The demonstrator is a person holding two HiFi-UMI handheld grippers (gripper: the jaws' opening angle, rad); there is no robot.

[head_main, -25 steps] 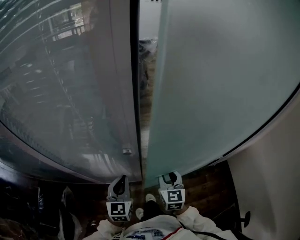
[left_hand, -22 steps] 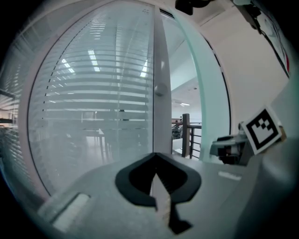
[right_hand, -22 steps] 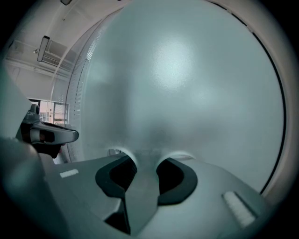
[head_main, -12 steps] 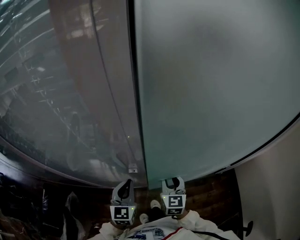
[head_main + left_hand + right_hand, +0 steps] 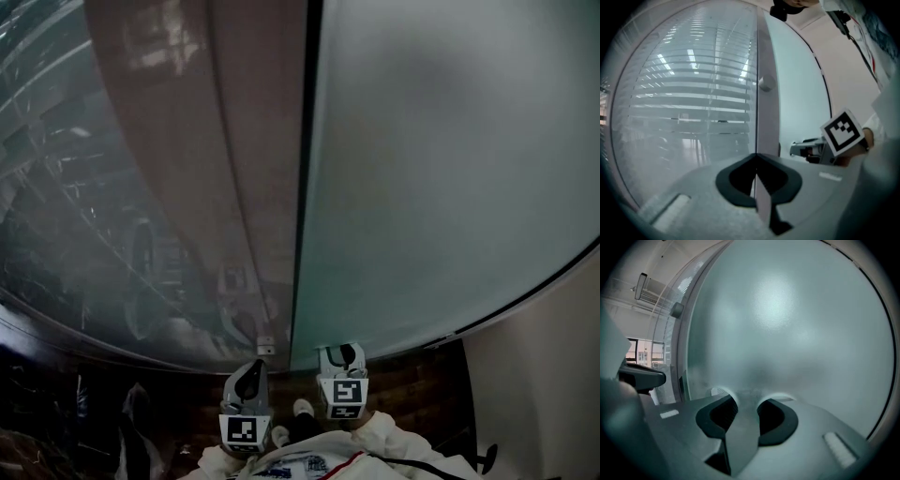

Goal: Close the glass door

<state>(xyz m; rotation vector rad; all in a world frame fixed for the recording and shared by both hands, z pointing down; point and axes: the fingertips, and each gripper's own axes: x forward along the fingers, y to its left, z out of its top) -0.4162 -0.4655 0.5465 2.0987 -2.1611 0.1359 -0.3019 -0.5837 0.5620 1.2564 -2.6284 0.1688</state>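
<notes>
1. Seemingly all but closed, the glass door [image 5: 450, 169] lies with its free edge just right of the post [image 5: 262, 169]. Only a thin dark seam shows between them, and I cannot tell whether it has latched.
2. Right of the post, the right gripper [image 5: 343, 353] has its fingers partly spread with nothing between them. The tips are at the frosted pane low down and seem to touch it. A flat push like this suits a sheet with no handle in view.
3. The left gripper [image 5: 247, 373] sits before the foot of the post, beside a small bracket [image 5: 265, 350], with its fingers drawn together and empty. It is probably placed there to stay out of the way, so the door's edge can meet the post unhindered. I cannot tell whether it touches the post.
4. Left of the post stands a fixed pane [image 5: 75, 187] with blinds behind it.
</notes>
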